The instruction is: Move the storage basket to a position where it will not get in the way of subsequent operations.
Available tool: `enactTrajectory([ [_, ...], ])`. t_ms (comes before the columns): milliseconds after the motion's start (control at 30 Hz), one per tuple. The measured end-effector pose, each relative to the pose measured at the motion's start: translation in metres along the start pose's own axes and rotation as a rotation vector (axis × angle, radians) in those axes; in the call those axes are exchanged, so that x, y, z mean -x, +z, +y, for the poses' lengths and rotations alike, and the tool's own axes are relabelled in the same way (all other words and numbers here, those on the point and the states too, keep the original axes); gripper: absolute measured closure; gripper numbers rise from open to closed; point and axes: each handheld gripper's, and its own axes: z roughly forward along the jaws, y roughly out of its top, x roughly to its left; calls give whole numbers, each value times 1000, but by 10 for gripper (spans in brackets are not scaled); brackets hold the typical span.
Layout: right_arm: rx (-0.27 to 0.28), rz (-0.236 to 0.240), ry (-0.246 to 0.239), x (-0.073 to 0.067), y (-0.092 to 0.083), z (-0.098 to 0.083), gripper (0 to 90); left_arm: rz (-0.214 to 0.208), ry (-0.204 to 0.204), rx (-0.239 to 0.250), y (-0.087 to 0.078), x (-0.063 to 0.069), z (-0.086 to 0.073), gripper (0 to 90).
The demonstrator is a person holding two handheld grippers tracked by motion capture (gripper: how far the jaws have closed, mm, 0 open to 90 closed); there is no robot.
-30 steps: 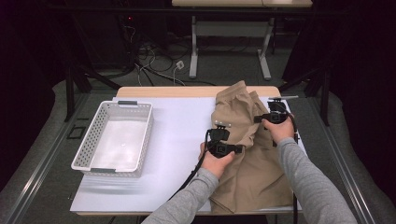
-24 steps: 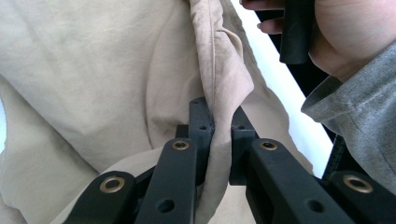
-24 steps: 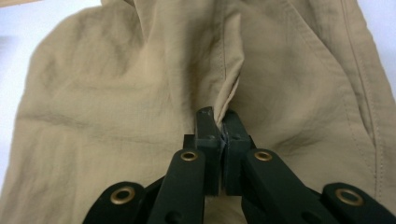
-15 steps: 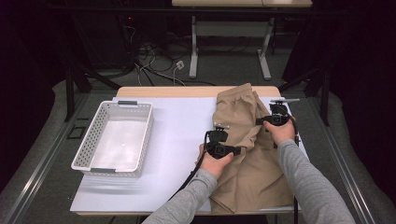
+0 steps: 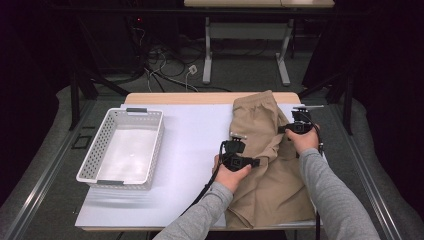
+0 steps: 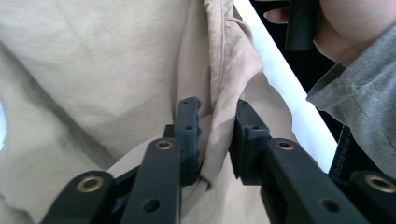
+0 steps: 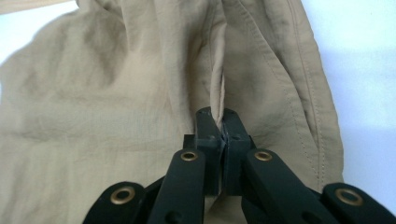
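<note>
— Where do we stand with the tan trousers [image 5: 265, 165]?

— Part folded, we'd say. They lie on the right half of the table [image 5: 195, 130], bunched across the middle, and the white basket [image 5: 122, 147] at the left holds nothing, so the folding and any putting away are left.

— And our hands?

— Our left gripper [image 6: 217, 135] sits low at the trousers' left edge; its jaws have just been opening, spread with a fold of cloth loose between them. Our right gripper [image 7: 219, 123], at the right edge, points inward, jaws pinching a ridge of cloth.
</note>
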Motion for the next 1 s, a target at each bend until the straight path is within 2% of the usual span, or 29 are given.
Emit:
enactTrajectory([
  [200,10,-20,-8,3,5,0,877,19,19,34,-14,-7,-5,604],
  [533,24,-51,-30,5,10,2,875,35,15,82,-45,-24,-19,538],
  [600,27,-49,-19,5,9,2,861,42,14,92,-51,-29,-21,523],
  [733,41,-34,-3,3,5,3,787,60,12,110,-61,-39,-26,488],
  [900,67,-15,-55,-5,-7,4,646,80,8,127,-72,-48,-30,470],
  [1000,69,-7,-87,-13,-14,5,595,95,9,137,-76,-52,-32,457],
])
